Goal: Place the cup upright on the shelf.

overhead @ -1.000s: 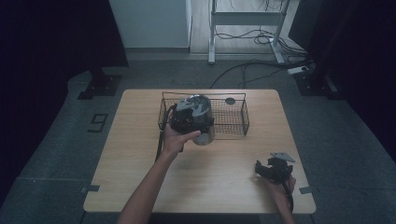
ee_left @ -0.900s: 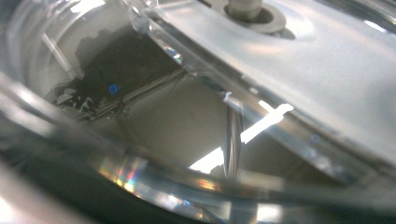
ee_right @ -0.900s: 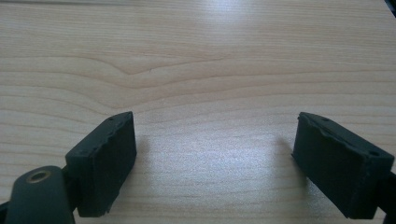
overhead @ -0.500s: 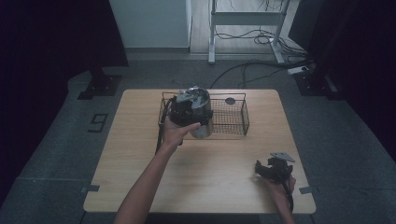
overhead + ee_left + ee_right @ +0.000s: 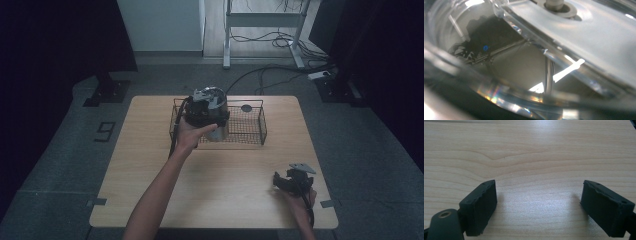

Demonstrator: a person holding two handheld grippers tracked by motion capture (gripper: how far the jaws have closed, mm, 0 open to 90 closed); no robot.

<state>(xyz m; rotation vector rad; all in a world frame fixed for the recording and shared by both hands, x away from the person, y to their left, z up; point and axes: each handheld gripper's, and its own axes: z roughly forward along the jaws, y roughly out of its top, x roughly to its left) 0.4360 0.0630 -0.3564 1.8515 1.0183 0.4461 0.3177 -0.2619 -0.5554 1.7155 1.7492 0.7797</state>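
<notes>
Wooden table [image 5: 215,180], left hand-held gripper [image 5: 204,111] pinching glass jar [image 5: 219,131] over wire basket [image 5: 250,131], right hand-held gripper [image 5: 292,181] spread.

Wooden table [image 5: 220,185], pale, grain running lengthwise, stood on grey floor [image 5: 60,165]. Small dark round object [image 5: 246,108] lay on the tabletop just beyond the far side. Floor marking "9" [image 5: 105,131] lay left of table. White cabinet [image 5: 160,22], metal frame [image 5: 260,30] and loose cables [image 5: 270,75] stood behind.
</notes>
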